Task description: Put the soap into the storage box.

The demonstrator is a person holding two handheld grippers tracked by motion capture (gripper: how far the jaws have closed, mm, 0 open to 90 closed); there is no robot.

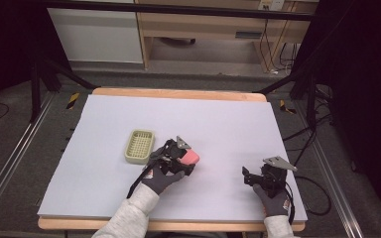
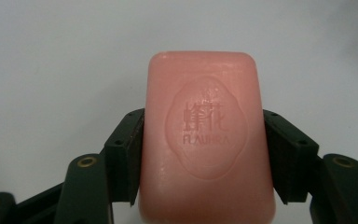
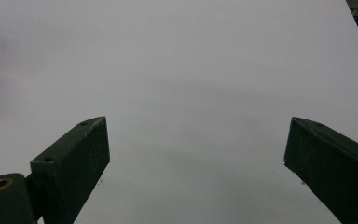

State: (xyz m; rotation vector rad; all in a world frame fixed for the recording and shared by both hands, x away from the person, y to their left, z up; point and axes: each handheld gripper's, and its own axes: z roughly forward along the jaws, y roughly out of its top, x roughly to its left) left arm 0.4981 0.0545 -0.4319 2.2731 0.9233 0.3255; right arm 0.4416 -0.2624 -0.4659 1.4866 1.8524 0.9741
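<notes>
Toward the left of the desk, which is covered with a pale sheet, a small yellow-green soap dish with a slotted floor sits empty. Just to its right the left hand-held gripper, in a gloved hand, is clamped on a pink soap bar; in the high view the bar's pink end pokes out beyond the jaws, near the dish but apart from it, and whether it rests on the desk or is held just above it cannot be told. In the left gripper view the two black jaws press the bar's long sides about halfway along, so its long axis runs straight ahead of the gripper, and the stamped face with its oval emblem and lettering turns up toward the camera. From the high view the free end seems to point right and slightly away from the person, away from the dish. The bar looks rigid and fairly dense for its size, with a smooth waxy skin that could slide under a light squeeze; gripping across the narrow width on the flat sides, as here, seems the surest hold, and a hard pinch would probably dent it rather than break it. Well apart at the right, the right hand-held gripper is low over bare desk, its jaws spread wide with nothing between them.
</notes>
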